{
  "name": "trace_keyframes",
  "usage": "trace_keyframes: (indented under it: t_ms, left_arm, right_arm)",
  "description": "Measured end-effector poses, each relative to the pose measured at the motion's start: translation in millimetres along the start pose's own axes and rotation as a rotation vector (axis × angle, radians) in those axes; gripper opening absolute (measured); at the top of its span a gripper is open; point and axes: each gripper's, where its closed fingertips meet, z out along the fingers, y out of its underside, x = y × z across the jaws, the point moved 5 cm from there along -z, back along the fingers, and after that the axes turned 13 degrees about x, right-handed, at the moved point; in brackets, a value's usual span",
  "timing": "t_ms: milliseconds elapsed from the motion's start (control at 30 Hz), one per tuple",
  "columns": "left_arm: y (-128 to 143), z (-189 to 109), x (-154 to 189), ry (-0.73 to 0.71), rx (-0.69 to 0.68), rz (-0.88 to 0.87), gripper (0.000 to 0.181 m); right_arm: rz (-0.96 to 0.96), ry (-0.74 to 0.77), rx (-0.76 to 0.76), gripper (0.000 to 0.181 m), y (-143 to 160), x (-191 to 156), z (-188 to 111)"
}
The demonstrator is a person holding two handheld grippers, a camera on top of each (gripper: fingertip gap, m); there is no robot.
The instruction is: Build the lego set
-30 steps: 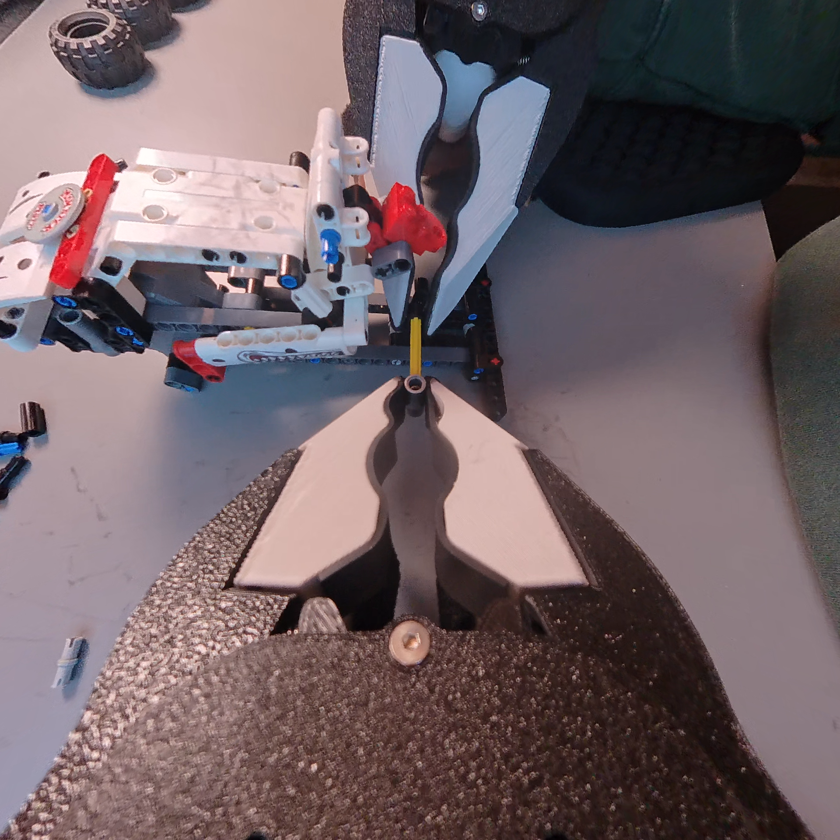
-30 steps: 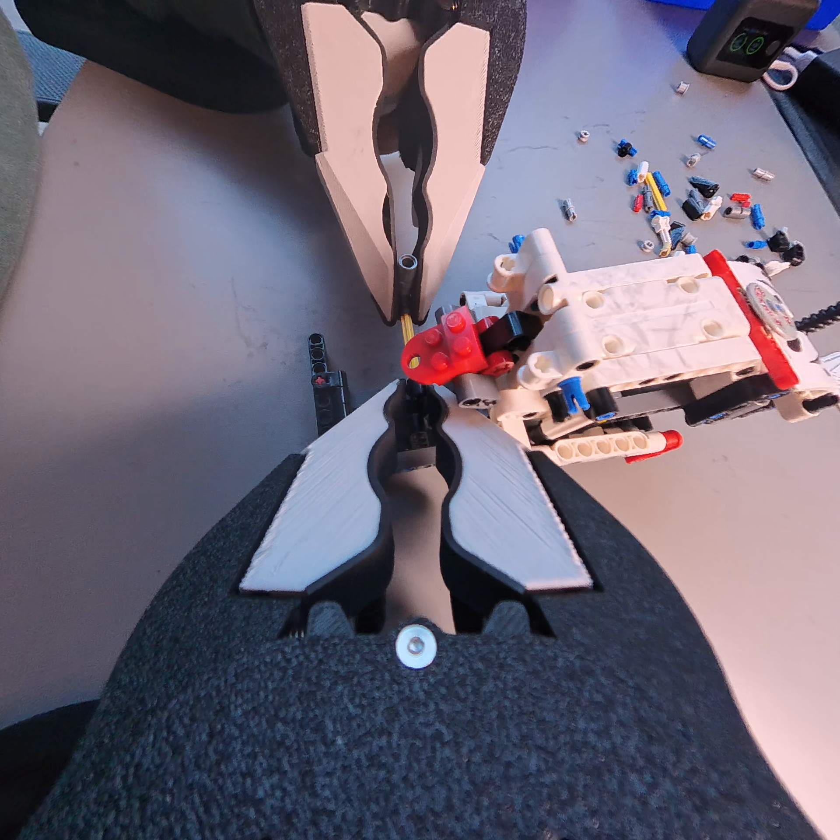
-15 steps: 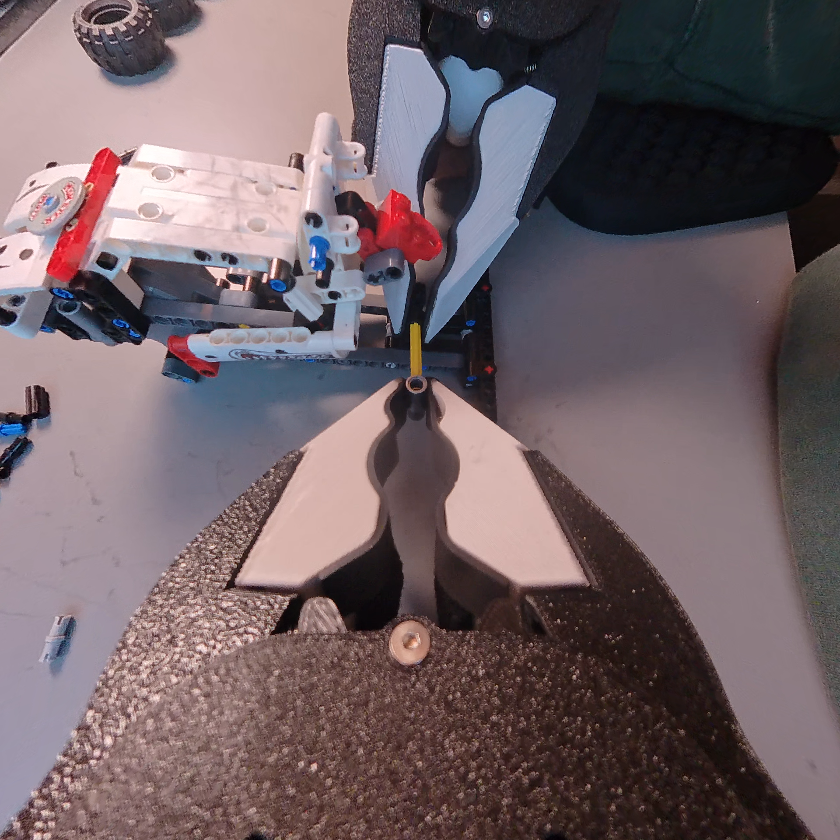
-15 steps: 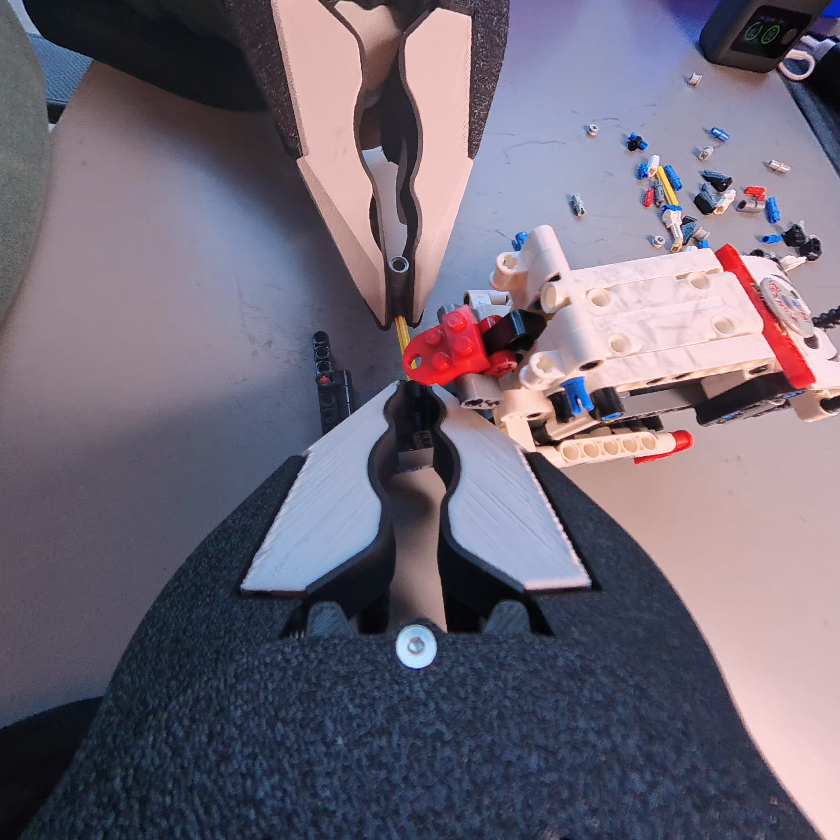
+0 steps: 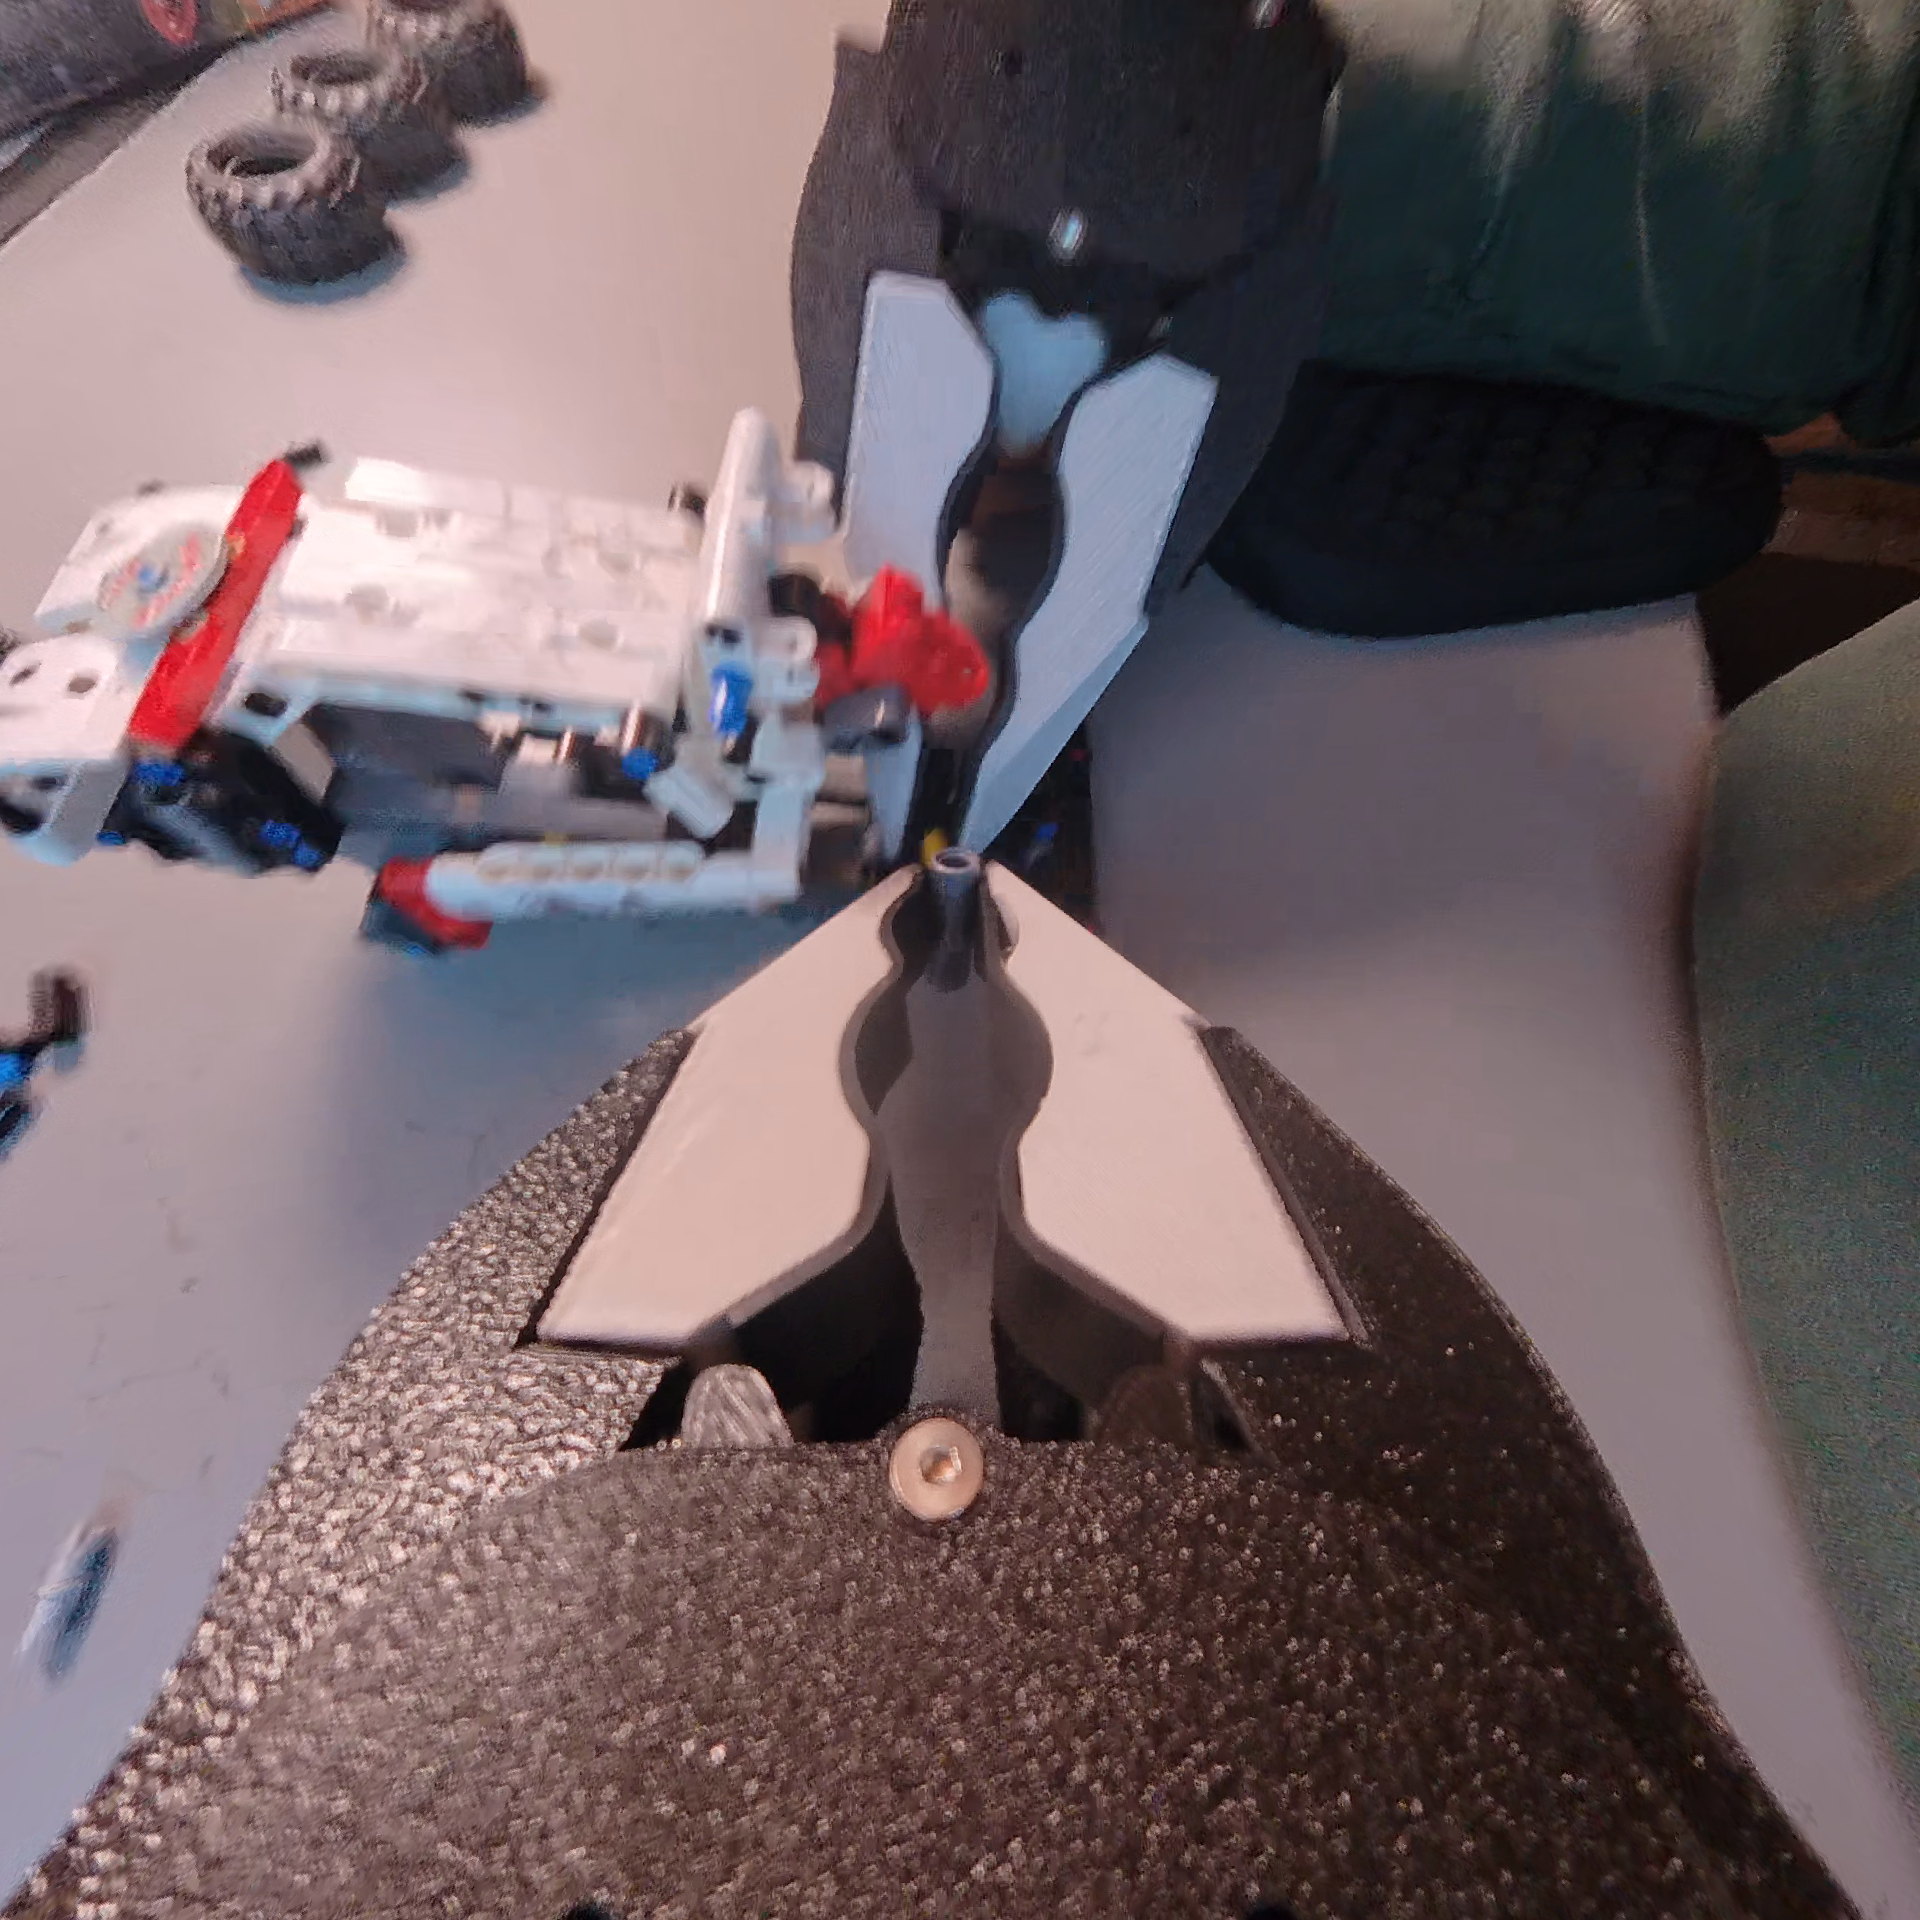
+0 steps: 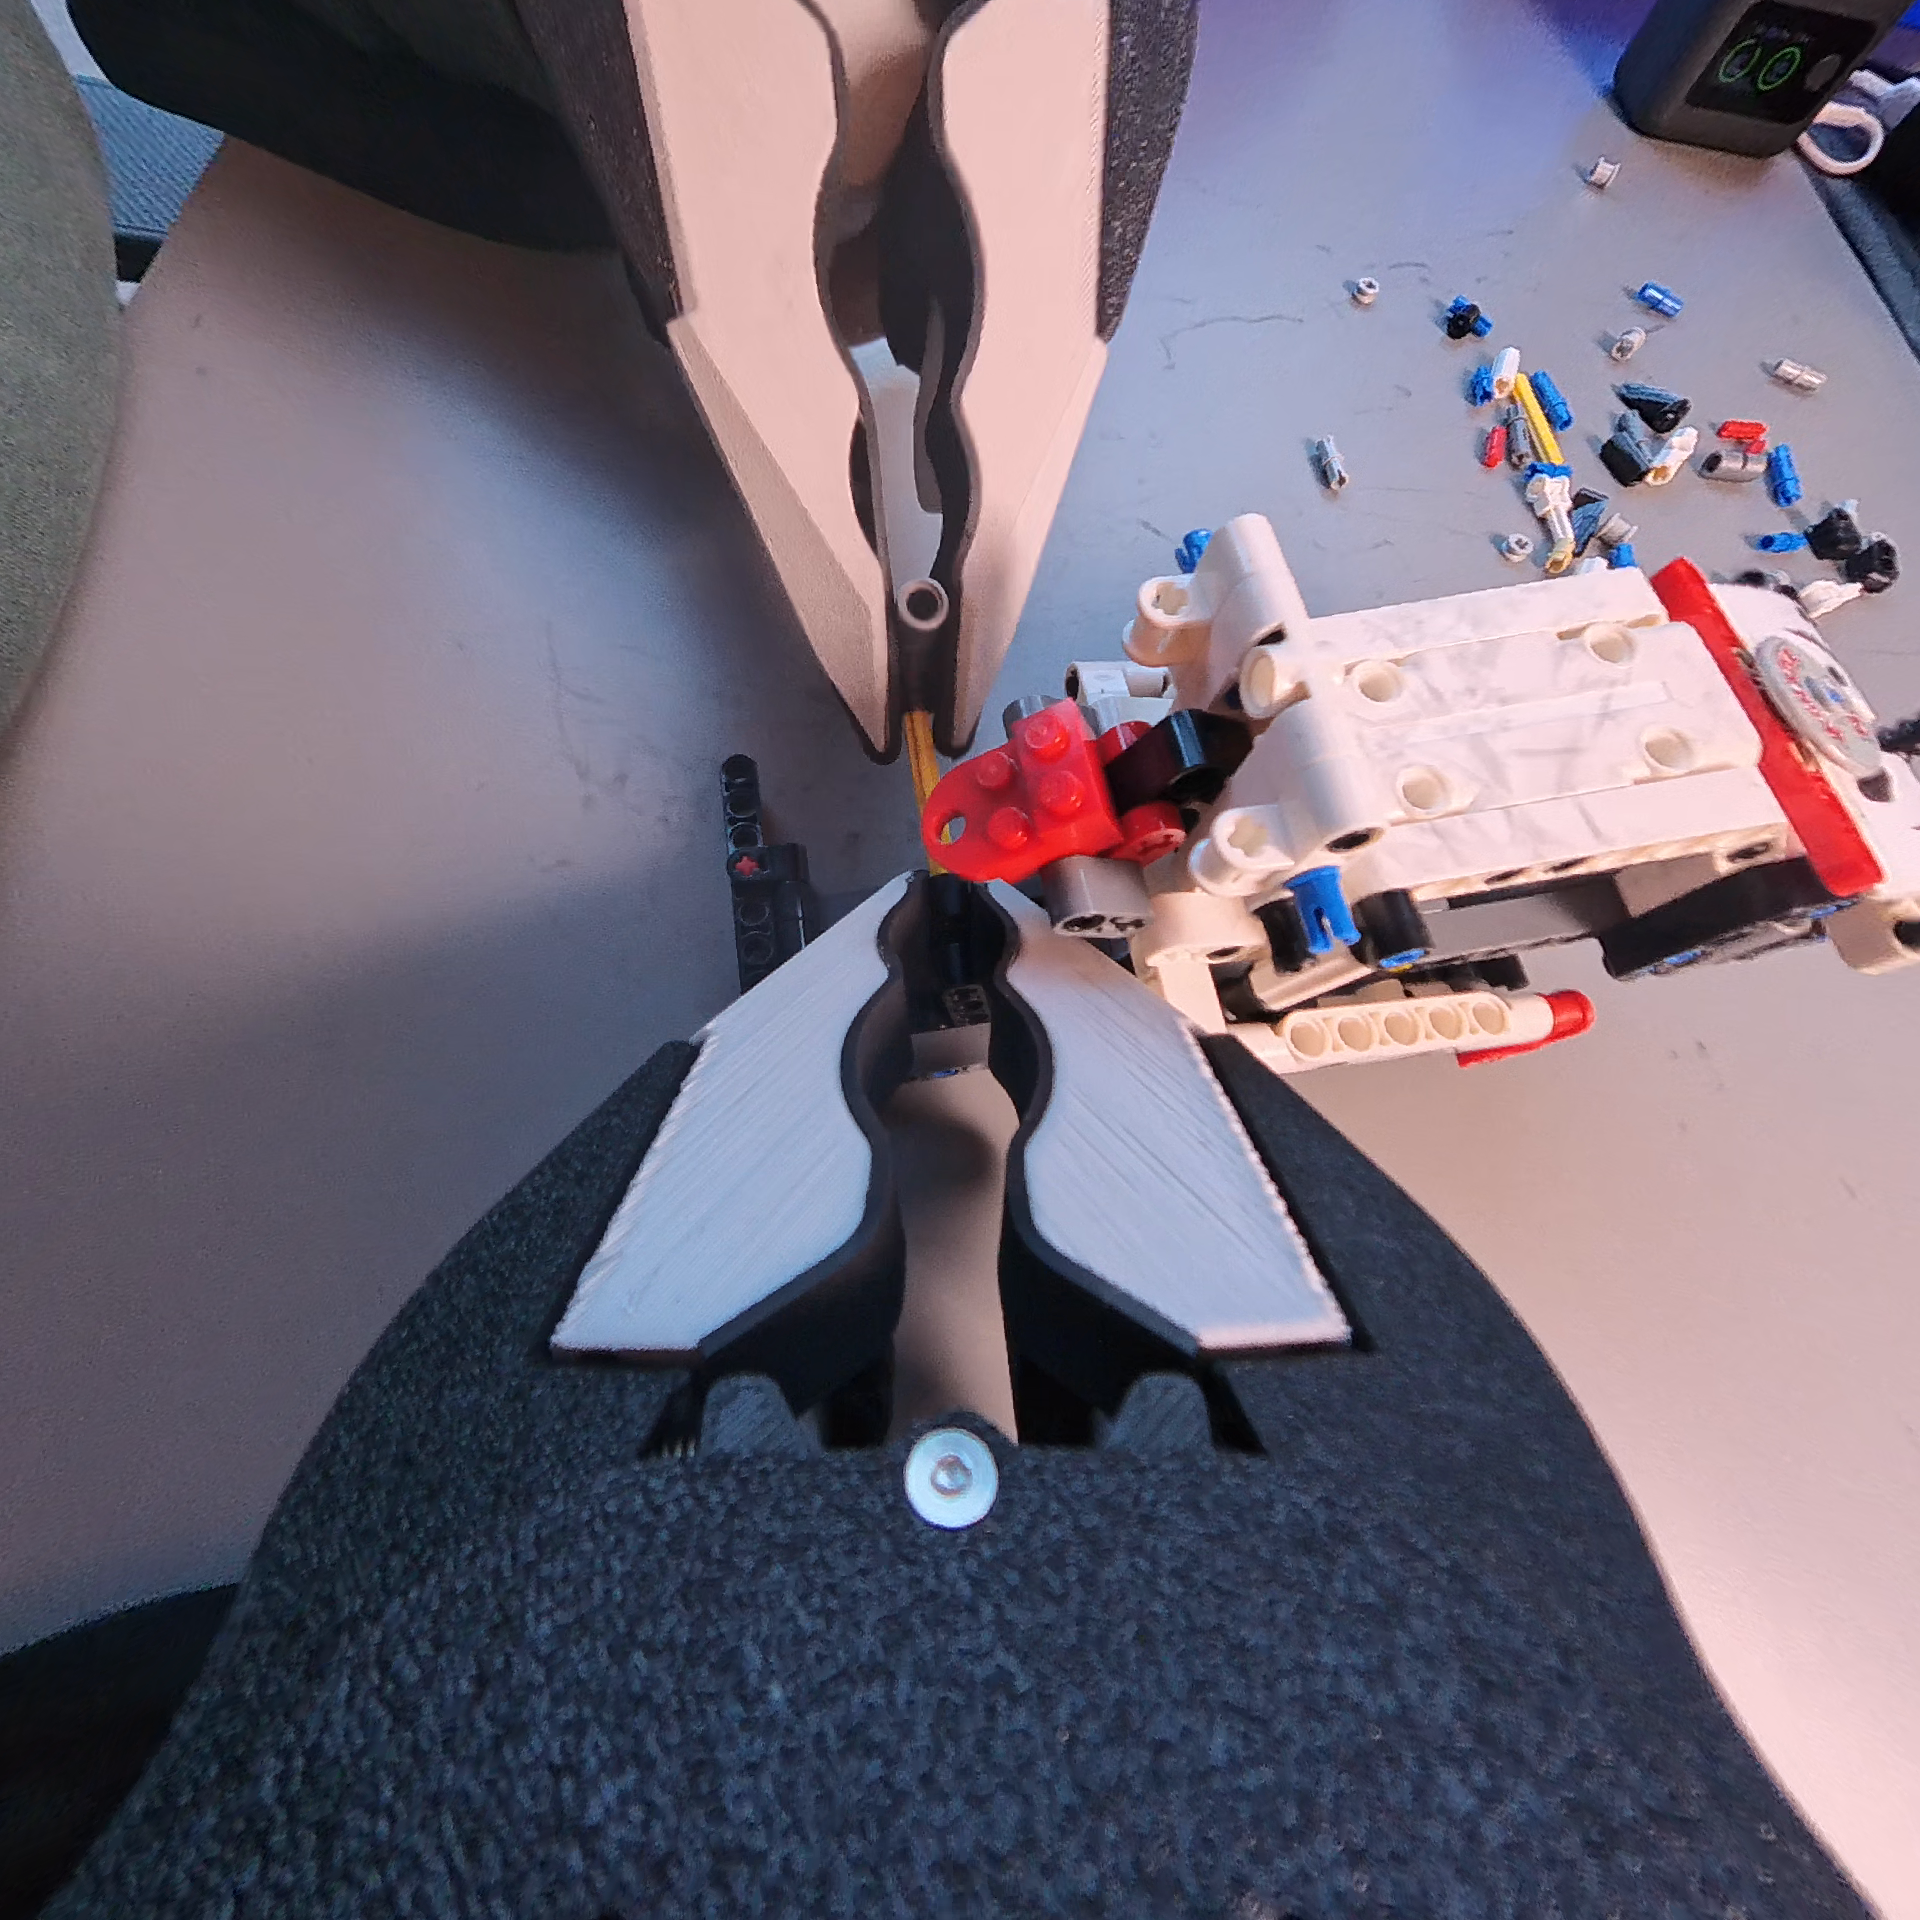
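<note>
Lego model (image 6: 1507, 769): L gripper (image 5: 951, 883) pinches yellow axle (image 6: 923, 764), mostly hidden; R gripper (image 6: 951, 894) clamps frame.

White-red model (image 6: 1507, 769), yellow axle (image 6: 921, 750), seemingly black tyres (image 5: 286, 203).

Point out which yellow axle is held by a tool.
The yellow axle sticking out of the left tool, beside the red plate; the other yellow axle lies loose among scattered parts.

The white lego vehicle (image 6: 1507, 769), partly built with a red strip at its far end and a studded red plate (image 6: 1023, 805) at its near end, lies on the table, with a thin yellow axle (image 6: 923, 758) just beside that plate and loose small pieces (image 6: 1600, 436) scattered beyond the vehicle.
</note>
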Motion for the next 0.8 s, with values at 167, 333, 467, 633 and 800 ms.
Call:
trace_keyframes:
  t_ms: [167,333,467,633,800]
  left_arm:
    - [-11.8,8.3,18.4,0.088,-0.026,0.069,0.006]
    - [1.9,-9.3,10.4,0.106,0.007,0.059,0.006]
    - [16.7,-16.7,8.7,0.154,-0.032,0.077,0.006]
    - [0.8,-31.3,24.3,0.298,0.111,0.064,0.006]
    - [-27.0,-51.4,39.3,0.447,0.33,-0.028,0.006]
  right_arm:
    - [-0.008,-0.03,0.008,0.006,-5.0,-6.5,9.2]
    - [-0.046,-0.029,0.009,0.006,-6.6,-10.2,11.9]
    - [-0.063,-0.016,0.011,0.006,-6.6,-10.7,11.2]
    - [-0.094,0.004,0.015,0.017,-8.1,-13.1,9.1]
    - [-0.003,-0.09,-0.08,0.035,-12.0,-31.4,-15.5]
